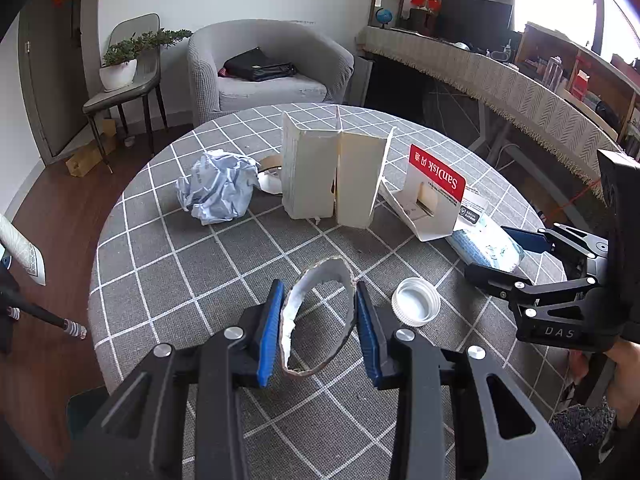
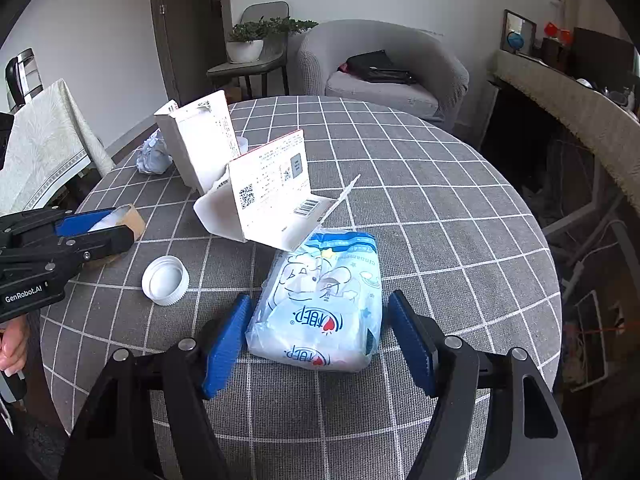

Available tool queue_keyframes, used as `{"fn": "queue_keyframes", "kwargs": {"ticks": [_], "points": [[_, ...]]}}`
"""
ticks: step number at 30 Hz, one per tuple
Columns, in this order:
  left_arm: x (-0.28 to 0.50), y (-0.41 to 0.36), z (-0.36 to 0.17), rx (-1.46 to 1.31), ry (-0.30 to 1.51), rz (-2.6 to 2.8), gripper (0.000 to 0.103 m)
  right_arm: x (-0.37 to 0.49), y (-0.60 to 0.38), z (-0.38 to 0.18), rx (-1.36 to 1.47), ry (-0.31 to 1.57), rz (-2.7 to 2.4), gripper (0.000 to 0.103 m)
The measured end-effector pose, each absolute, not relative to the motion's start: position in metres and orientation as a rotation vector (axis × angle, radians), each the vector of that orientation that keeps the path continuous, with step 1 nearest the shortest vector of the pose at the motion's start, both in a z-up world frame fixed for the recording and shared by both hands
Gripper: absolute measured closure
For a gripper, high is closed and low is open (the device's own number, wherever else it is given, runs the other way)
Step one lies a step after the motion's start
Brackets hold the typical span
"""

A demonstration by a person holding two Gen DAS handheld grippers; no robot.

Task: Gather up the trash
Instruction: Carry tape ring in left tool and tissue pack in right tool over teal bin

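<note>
Checked-cloth desk (image 1: 168,248): cardboard ring (image 1: 318,322) is squeezed by left hand-held gripper (image 1: 319,330); crushing or slipping is risked. Tissue pack (image 2: 320,304) is straddled, ungripped, by right hand-held gripper (image 2: 318,340).

Grey white-checked tablecloth (image 1: 168,264), pale-blue crumpled paper (image 1: 220,186)

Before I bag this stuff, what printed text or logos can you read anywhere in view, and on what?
"SanDisk", white on red: card package.
"DAS": right gripper body.
"GenRobot.AI": left gripper body.
Tissue pack: red heart logo; characters not readable.
White box and package back: fine print, QR codes, barcode; too small.
</note>
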State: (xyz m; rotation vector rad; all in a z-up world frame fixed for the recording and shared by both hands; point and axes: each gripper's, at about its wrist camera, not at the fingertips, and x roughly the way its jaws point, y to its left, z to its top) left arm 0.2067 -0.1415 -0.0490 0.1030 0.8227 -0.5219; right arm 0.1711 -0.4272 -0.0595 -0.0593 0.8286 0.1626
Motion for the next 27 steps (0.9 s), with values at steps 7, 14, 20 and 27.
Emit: {"fn": "queue_keyframes", "kwargs": {"ticks": [7,14,20,27], "points": [[0.198,-0.130,-0.045,0.109,0.818,-0.517,0.065,0.174,-0.432,-0.057,-0.017,0.825,0.165,0.049],[0.196,-0.103,-0.038,0.084,0.804,-0.491,0.065,0.168,-0.422,-0.051,0.073,0.838,0.237,0.050],[0.193,-0.084,-0.034,0.070,0.796,-0.475,0.065,0.166,-0.411,-0.042,0.174,0.842,0.318,0.050],[0.190,-0.065,-0.030,0.064,0.790,-0.451,0.065,0.165,-0.391,-0.035,0.199,0.841,0.375,0.050]]}}
